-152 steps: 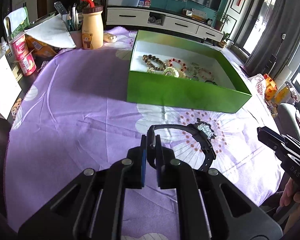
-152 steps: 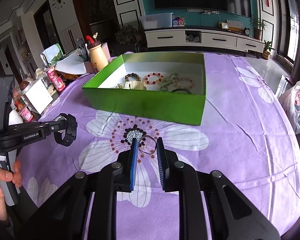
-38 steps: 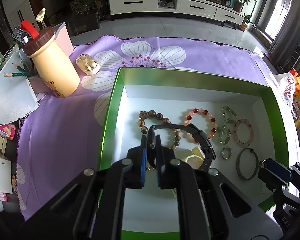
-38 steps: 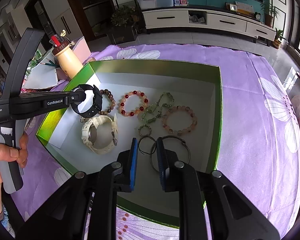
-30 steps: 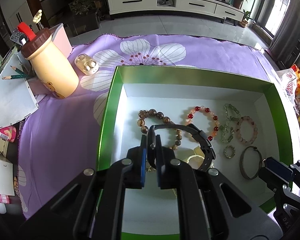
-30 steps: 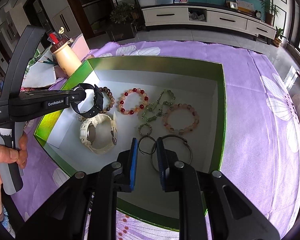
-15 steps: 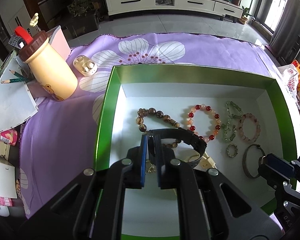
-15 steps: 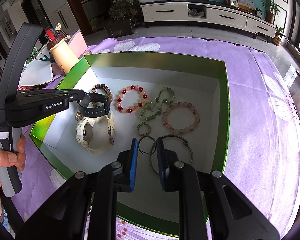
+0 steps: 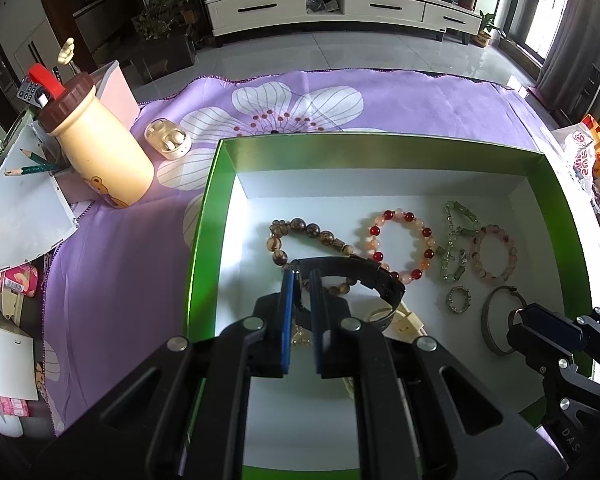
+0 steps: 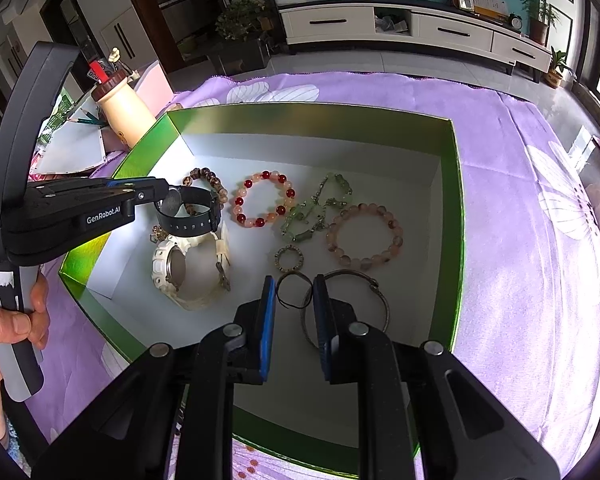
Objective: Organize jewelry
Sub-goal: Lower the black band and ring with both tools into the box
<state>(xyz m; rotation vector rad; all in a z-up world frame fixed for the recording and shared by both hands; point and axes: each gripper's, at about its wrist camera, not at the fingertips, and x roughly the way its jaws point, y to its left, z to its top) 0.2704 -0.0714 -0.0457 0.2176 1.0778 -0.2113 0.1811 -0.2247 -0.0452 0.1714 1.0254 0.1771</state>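
Left wrist view, left claw [image 9: 304, 280]: pinching the strap of a black watch [image 9: 364, 276], held low over the left half of the green box [image 9: 204, 240]; the strap loop lies nearly flat, probably so it can be let go beside the other pieces.
Left wrist view, what lies below: a brown bead bracelet [image 9: 300, 232] sits under the watch, and a cream watch [image 9: 400, 318] shows just past the strap, so the drop spot is crowded.
Left wrist view, box floor: a red bead bracelet [image 9: 400, 244], a green chain [image 9: 456, 244], a pink bead bracelet [image 9: 494, 254] and a small ring [image 9: 458, 300] lie in a loose row, apart from one another.
Left wrist view, bench: purple flowered cloth [image 9: 120, 264]; a cream bottle [image 9: 96, 148] stands well outside the box.
Right wrist view, right claw [image 10: 294, 304]: fingers parted a little, with a thin dark ring [image 10: 294, 290] standing between them; I judge it lightly pinched, ready for release.
Right wrist view, its place: the ring hangs near the box's front edge, just beside a silver bangle [image 10: 352, 308] and below the small ring [image 10: 289, 259], which suits grouping like pieces.
Right wrist view, left claw [image 10: 162, 196]: it reaches in from the left with the black watch [image 10: 190, 210] above the cream watch [image 10: 184, 272].
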